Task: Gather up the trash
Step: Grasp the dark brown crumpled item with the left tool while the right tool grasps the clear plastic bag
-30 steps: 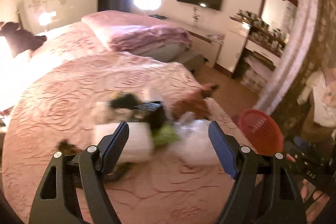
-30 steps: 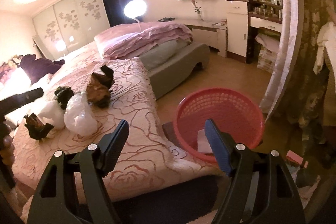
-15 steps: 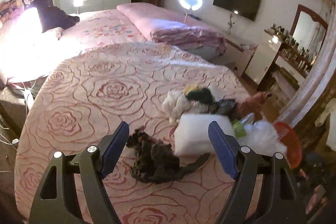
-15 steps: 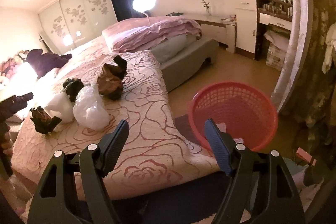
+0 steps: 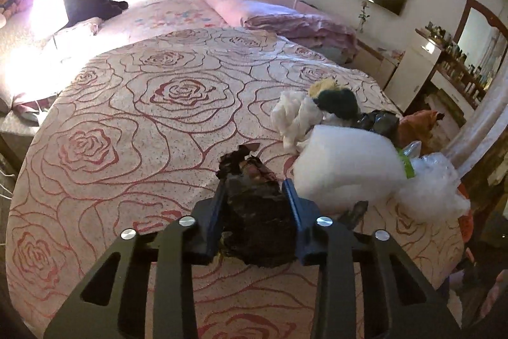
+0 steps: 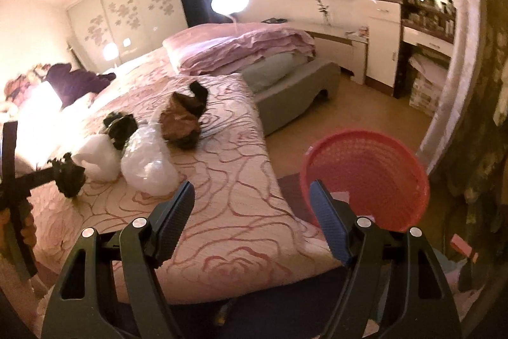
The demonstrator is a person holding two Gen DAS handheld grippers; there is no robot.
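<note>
Item in hand: dark, crumpled brown-black wrapper scrap, lying on the bedspread at the near end of the trash heap, now pinched between the blue pads of the left gripper.
Change: half a second ago the same scrap lay loose between wide-spread fingers; the left jaws have just been closing and now press on both its sides. The scrap bulges above and below the pads.
Lift status: not yet clear of the pink rose-patterned bedspread, as far as the left wrist view shows.
Neighbouring trash: white foam-like pad just beside the scrap; clear crinkled plastic bag, white tissue wad, dark green clump and brown paper bag further along, all untouched.
Right gripper: jaws spread wide, nothing between them, hovering over the bed's corner.
Destination: red mesh plastic basket on the floor beside the bed, well apart from the scrap.
Meaning for task: first grasp looks secured; judged next step is carrying it across to the basket. Several pieces remain.
Risk: loose, flaky scrap may shed or slip.
</note>
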